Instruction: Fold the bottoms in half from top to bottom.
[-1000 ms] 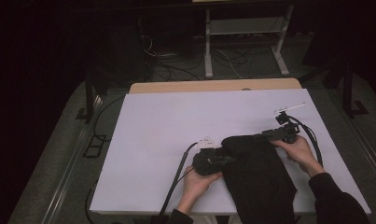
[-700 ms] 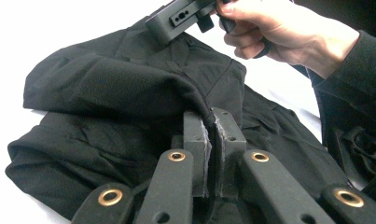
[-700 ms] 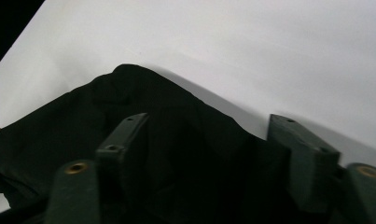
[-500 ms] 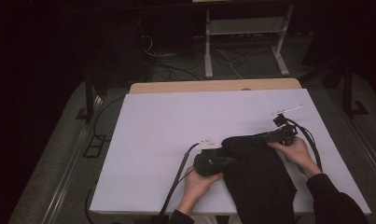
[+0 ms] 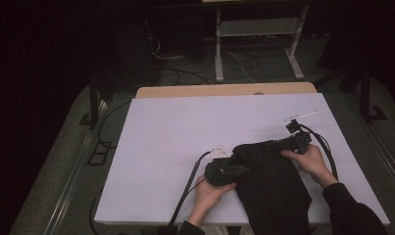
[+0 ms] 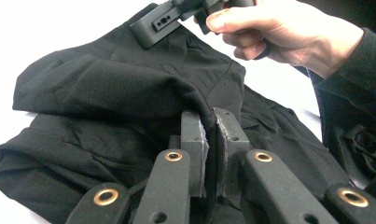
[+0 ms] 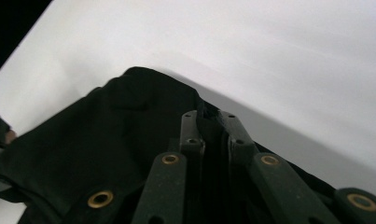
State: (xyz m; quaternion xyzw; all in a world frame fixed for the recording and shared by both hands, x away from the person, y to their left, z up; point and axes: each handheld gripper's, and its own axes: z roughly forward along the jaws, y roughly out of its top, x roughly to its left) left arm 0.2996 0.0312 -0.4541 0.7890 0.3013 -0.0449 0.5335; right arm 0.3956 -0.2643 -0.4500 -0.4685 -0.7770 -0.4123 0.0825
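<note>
- Now a black garment (image 5: 271, 188) is seen lying on the near right part of the white table (image 5: 185, 132), its lower part hanging over the near edge between the person's forearms.
- Left gripper (image 5: 241, 170): jaws are closed to a narrow gap with a fold of the cloth pinched between the pads (image 6: 200, 140), at the garment's left edge.
- Right gripper (image 5: 272, 145): jaws have just been closing; in the right gripper view the fabric is seen caught between them at the garment's far right corner, so a grip on cloth is judged.
- Risk: only a thin fold is held by each side; if the grippers are pulled apart or lifted fast, the cloth could slip out of one pinch and the garment would drop in a heap.
- Risk: more than one layer may be pinched on the left, judging from the bunched folds; spreading would then be blocked.
- Risk: the overhanging part could drag the garment off the table if a grip is released.
- Around: black cables (image 5: 187, 183) trail from the left gripper over the near edge; a wooden strip (image 5: 224, 90) borders the far edge; a metal stand (image 5: 256, 34) and floor cables are seen beyond.
- Nothing on the table stands in the way of a spread.
</note>
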